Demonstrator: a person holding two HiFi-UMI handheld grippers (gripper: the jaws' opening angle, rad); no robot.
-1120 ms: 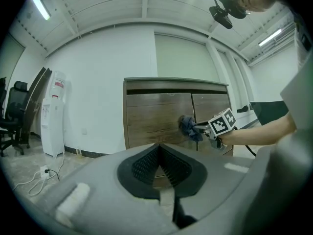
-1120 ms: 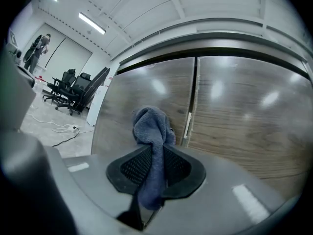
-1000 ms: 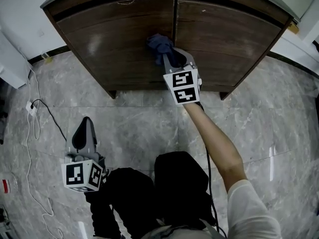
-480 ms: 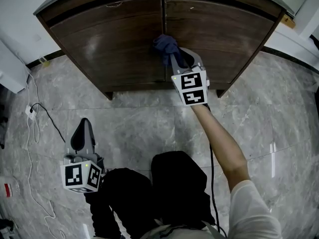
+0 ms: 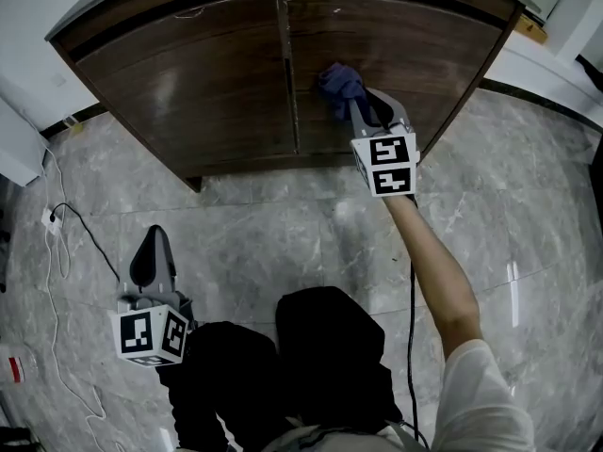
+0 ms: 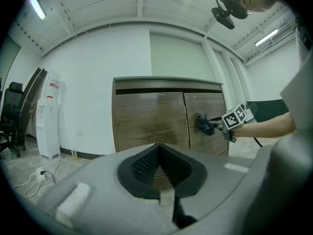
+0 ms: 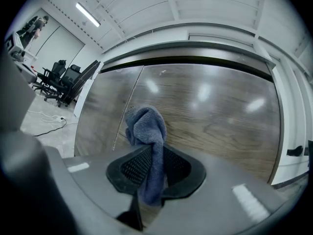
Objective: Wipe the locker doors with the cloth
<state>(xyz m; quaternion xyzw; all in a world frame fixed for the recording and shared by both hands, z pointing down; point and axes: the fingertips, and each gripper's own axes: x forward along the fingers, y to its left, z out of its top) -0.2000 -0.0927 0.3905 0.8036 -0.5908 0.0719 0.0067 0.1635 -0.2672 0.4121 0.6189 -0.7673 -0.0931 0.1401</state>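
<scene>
Right gripper point(image 5: 352, 107): in my right hand, arm stretched out to the locker point(image 5: 122, 26). Its jaws are partly closed and clamped on the cloth point(image 5: 337, 84).
Cloth: blue-grey terry, bunched. One end hangs down between my right jaws. The crumpled head stands past the tips, against the wood.
Cloth, seen from the right gripper view: the cloth point(image 7: 147, 131) fills the gap between the pads of the right gripper point(image 7: 154, 166).
Position on locker: on the right-hand door point(image 5: 424, 50), just beside the seam between the doors, in its upper half.
Left-hand door point(image 5: 188, 83): dark brown wood grain, shut, with nothing on it.
Left gripper point(image 5: 154, 249): in my left hand, low and well back from the locker, over the floor point(image 5: 283, 234).
Left gripper, own view: the left gripper point(image 6: 157, 156) has its jaw tips together and holds nothing. It points at the locker front.
Floor: grey marbled tiles.
White cable point(image 5: 58, 252): lies loose on the floor at my left.
</scene>
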